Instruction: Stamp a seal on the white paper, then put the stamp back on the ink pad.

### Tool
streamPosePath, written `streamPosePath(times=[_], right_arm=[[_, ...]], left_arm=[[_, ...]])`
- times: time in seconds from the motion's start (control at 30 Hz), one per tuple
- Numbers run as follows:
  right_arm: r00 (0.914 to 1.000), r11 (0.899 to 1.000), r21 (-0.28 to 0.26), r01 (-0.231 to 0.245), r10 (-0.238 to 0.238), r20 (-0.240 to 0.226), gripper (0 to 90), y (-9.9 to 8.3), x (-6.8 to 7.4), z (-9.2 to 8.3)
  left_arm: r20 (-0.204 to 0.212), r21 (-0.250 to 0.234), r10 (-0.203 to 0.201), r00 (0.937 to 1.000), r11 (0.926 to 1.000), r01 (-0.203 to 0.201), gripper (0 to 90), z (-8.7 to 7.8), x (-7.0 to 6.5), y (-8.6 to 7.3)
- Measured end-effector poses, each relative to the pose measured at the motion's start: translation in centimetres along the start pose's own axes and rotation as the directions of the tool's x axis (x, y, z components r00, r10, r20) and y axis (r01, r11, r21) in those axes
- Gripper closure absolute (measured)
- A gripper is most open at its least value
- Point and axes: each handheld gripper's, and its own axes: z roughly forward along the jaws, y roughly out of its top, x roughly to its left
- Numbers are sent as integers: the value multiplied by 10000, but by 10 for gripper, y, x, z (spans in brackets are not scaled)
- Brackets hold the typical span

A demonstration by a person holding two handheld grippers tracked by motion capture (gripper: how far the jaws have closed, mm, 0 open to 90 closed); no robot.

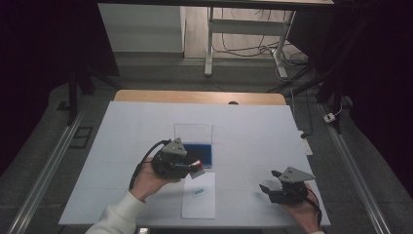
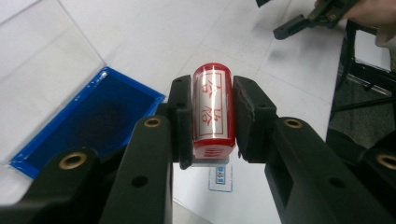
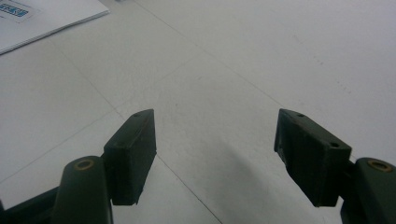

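The table [image 1: 146, 122] carried a white cover that reached almost to its edges, with a strip of bare wood showing along the far edge; the broad areas to the left, to the right and toward the far side of the cover lay unobstructed. Near the middle stood the ink pad case [image 1: 199, 155], its blue tray lying flat and its clear lid raised upright at the far side, so that the near and side edges of the tray remained open to approach. Directly in front of it, toward the person, lay a sheet of paper [image 1: 199, 207] with its long edges running toward the near table edge and a small blue printed mark [image 1: 197, 193] near its far end. The left gripper [image 1: 195, 167] hovered over the gap between the tray's near edge and the paper's far edge, its jaws clamped on the red stamp [image 2: 213, 109]; in the left gripper view, the stamp's cylindrical body sat squarely between both pads, red characters facing the camera, with the printed mark visible on the paper just beneath the stamp's end. The right gripper [image 1: 271, 182] rested near the front right corner of the cover, well apart from the paper and the tray, its jaws spread wide with nothing between them and bare cover around them.
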Motion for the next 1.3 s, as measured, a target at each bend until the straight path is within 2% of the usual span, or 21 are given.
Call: streamPosePath(times=[0.27, 0.57, 0.87, 1.1, 1.3], right_arm=[[10000, 10000, 1, -15, 15, 40, 292, -1, -1, -1], [10000, 10000, 12, 27, -27, 82, 293, -1, -1, -1], [10000, 10000, -17, -26, 26, 24, 292, -1, -1, 0], [10000, 10000, 13, 9, -9, 75, 293, -2, -2, -1], [10000, 10000, 6, -71, 71, 50, 293, -2, -2, -2]], left_arm=[[-259, -31, -270, 9993, 9996, 269, 698, -1, 14, 5], [-581, 148, -592, 9966, 9981, 602, 698, 6, 31, 8], [-1064, 359, -920, 9901, 9947, 962, 697, 16, 50, 6], [-1275, 493, -1143, 9852, 9914, 1214, 697, 23, 60, 5], [-1517, 719, -1160, 9816, 9892, 1280, 698, 30, 67, 4]])
